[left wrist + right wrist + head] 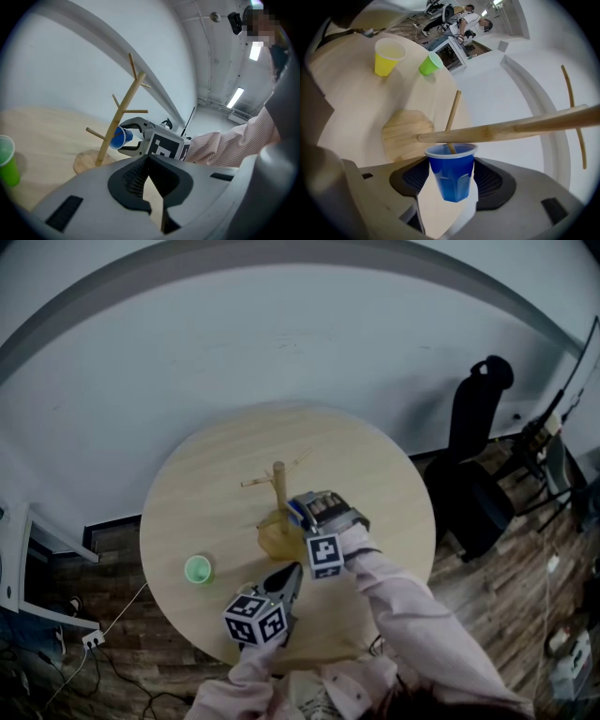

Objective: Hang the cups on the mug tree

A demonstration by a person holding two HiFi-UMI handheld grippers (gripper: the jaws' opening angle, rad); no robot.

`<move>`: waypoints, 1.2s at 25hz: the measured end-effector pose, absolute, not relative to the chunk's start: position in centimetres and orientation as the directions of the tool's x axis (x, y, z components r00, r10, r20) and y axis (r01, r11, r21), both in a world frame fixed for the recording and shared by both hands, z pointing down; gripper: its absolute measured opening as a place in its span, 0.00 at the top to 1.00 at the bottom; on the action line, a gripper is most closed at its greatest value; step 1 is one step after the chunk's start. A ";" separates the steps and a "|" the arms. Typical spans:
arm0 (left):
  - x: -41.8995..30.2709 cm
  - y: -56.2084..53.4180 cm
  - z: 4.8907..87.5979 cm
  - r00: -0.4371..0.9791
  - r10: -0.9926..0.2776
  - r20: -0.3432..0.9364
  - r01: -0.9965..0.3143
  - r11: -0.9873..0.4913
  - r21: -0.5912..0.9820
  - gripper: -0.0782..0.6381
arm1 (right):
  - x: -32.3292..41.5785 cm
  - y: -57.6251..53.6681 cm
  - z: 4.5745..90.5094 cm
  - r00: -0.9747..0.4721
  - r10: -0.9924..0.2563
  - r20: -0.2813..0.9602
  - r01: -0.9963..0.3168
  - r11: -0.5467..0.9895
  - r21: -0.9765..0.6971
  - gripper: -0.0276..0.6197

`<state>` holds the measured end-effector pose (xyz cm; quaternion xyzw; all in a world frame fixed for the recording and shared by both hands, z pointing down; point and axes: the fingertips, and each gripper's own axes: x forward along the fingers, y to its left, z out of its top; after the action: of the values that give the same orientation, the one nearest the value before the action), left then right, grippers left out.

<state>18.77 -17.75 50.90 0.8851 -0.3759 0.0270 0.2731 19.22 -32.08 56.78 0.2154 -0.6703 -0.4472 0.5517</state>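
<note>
Pinching the blue cup across its lower wall, the right gripper holds it off the table, close against the trunk of the mug tree. It looks like thin plastic: light, slick and easily dented. I judge a gentle squeeze low on the body, clear of the stiffer rolled rim, to be the best hold. Its long axis runs along the jaws — base towards the gripper, open mouth towards the tree and tipped somewhat down. What seems to be a peg end shows just inside the rim. The left gripper hangs nearer the person, jaws pressed together at the tips and empty.
</note>
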 end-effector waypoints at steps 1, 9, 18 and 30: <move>18.8 -17.7 50.9 0.716 -0.650 0.254 -0.680 -0.568 0.463 0.89 | 19.1 -32.0 56.8 -0.301 -0.782 0.546 0.204 0.506 0.838 0.51; 18.8 -17.5 51.1 0.715 -0.650 0.256 -0.681 -0.566 0.464 0.89 | 18.9 -31.8 56.9 -0.310 -0.787 0.534 0.197 0.496 0.845 0.50; 18.7 -17.5 51.1 0.714 -0.649 0.262 -0.682 -0.561 0.469 0.89 | 18.8 -31.8 57.3 -0.317 -0.782 0.536 0.180 0.506 0.844 0.46; 18.8 -17.1 51.4 0.712 -0.649 0.267 -0.684 -0.557 0.471 0.89 | 18.9 -31.6 57.5 -0.320 -0.781 0.536 0.148 0.517 0.843 0.36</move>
<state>18.78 -17.14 51.43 0.8817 -0.3781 0.0314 0.2803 18.93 -31.61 57.53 0.2304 -0.6867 -0.4341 0.5356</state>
